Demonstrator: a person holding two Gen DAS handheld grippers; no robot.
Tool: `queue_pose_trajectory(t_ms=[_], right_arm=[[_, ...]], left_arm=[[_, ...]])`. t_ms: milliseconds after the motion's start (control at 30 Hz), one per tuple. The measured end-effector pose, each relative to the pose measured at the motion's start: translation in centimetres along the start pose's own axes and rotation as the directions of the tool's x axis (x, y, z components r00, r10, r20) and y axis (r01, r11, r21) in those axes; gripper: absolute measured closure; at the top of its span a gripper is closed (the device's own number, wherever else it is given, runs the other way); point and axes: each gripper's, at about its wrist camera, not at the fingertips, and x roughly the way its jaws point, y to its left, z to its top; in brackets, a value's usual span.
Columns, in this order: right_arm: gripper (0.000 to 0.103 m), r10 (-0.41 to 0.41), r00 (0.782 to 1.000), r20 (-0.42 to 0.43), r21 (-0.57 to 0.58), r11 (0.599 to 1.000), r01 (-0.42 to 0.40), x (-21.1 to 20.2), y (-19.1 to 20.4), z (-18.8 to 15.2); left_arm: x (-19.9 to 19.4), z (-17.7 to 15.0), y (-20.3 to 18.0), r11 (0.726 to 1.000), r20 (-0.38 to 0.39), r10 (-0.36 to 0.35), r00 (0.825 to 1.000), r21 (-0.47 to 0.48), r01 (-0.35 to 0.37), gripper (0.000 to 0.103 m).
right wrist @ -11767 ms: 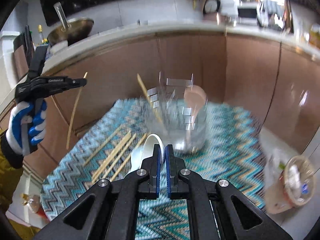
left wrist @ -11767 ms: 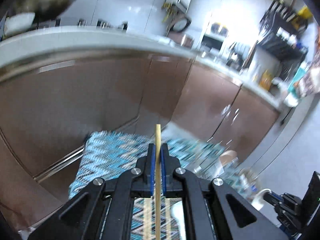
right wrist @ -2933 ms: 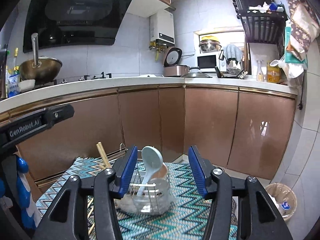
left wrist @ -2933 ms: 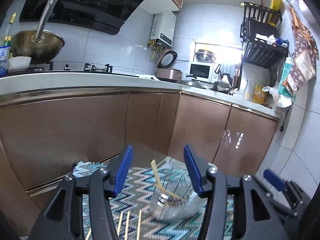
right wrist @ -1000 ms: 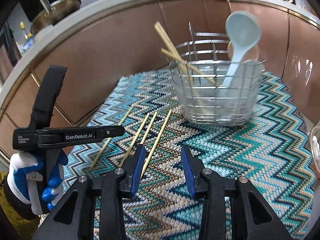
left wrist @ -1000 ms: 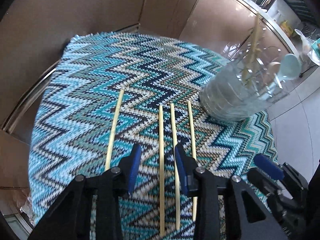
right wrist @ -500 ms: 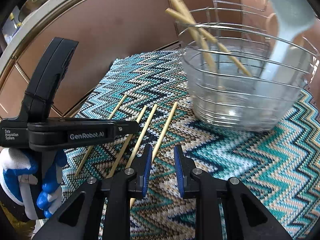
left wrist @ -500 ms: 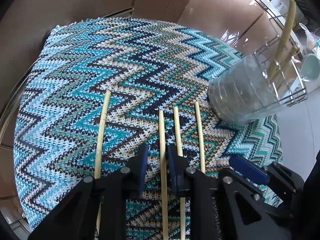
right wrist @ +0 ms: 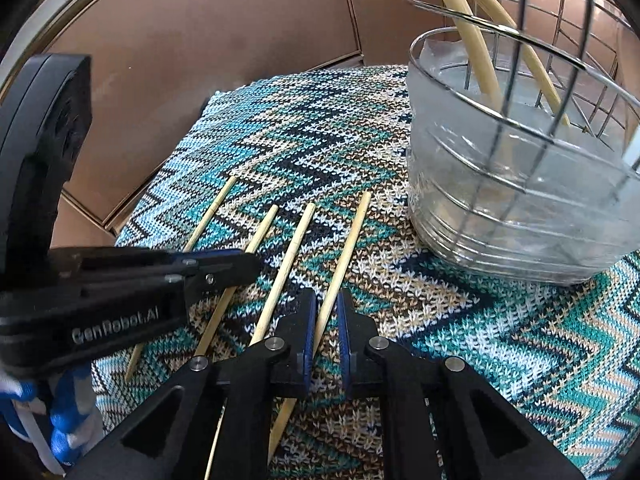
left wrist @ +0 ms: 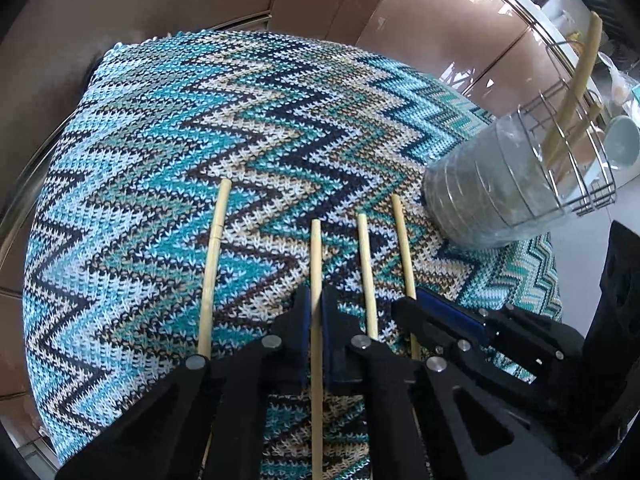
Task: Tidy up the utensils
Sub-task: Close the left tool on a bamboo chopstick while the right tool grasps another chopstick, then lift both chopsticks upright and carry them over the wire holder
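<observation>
Several bamboo chopsticks lie side by side on a zigzag-patterned cloth [left wrist: 160,152]. My left gripper [left wrist: 316,304] has its pads closed against the second chopstick from the left [left wrist: 316,256]. My right gripper [right wrist: 325,312] straddles the rightmost chopstick [right wrist: 348,236], its jaws narrowed with a small gap still showing on the right side. A wire utensil holder [right wrist: 520,184] with a clear liner stands right of the chopsticks and holds two chopsticks [right wrist: 468,24]. In the left wrist view the holder [left wrist: 500,196] also shows a pale spoon [left wrist: 622,142].
Brown cabinet doors [right wrist: 200,60] stand behind the cloth. The left gripper's body [right wrist: 120,296] and a blue-gloved hand fill the left of the right wrist view. The right gripper's body [left wrist: 500,332] sits low right in the left wrist view.
Both grippers have moved down and closer to the cloth. Both pairs of jaws have narrowed around a chopstick, the left one fully onto it.
</observation>
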Motion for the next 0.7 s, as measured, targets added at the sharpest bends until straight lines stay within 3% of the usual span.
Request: queue_pose_trajectory(t_ms=[333,500,700], right_arm=[[0.098,0.077,0.994,0.075,-0.005,0.997,-0.077,-4.1,0.2,-2.1],[0.098,0.124,0.978,0.165,-0.044,0.992,-0.119,-7.7,0.9,-3.8],[0.098,0.150,0.951,0.270,-0.075,0.988,-0.134,-12.6,1.4,-6.1]], left_arm=[[-4.4,-3.2,-0.8,1.000,0.163,-0.005,0.987,-0.025,0.009,0.098],[-8.3,-5.1,-2.0,1.000,0.264,0.031,0.964,-0.006,-0.031,0.098],[-12.5,-7.8,-3.5,0.998,0.376,0.047,0.925,0.014,-0.057,0.098]])
